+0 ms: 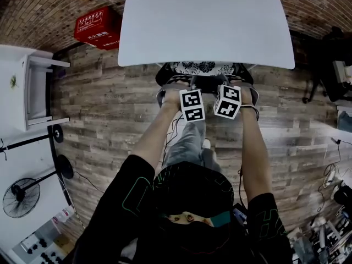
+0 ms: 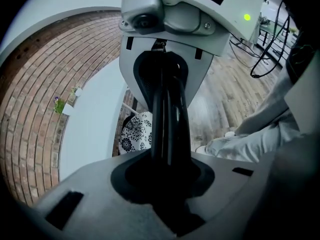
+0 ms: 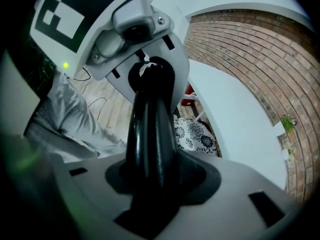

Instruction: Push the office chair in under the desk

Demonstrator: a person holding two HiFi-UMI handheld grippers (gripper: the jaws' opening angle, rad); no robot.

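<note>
Clamping office chair (image 1: pixel 201 68) backrest: left gripper (image 1: pixel 186 94), right gripper (image 1: pixel 231 92); seat partly under desk (image 1: pixel 206 21).

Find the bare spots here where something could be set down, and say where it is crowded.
Bare: the whole white desk top; the wood floor between desk, red box and white shelf unit. Crowded: the desk's near edge, filled by the chair; around the fan; the cables at right.
</note>
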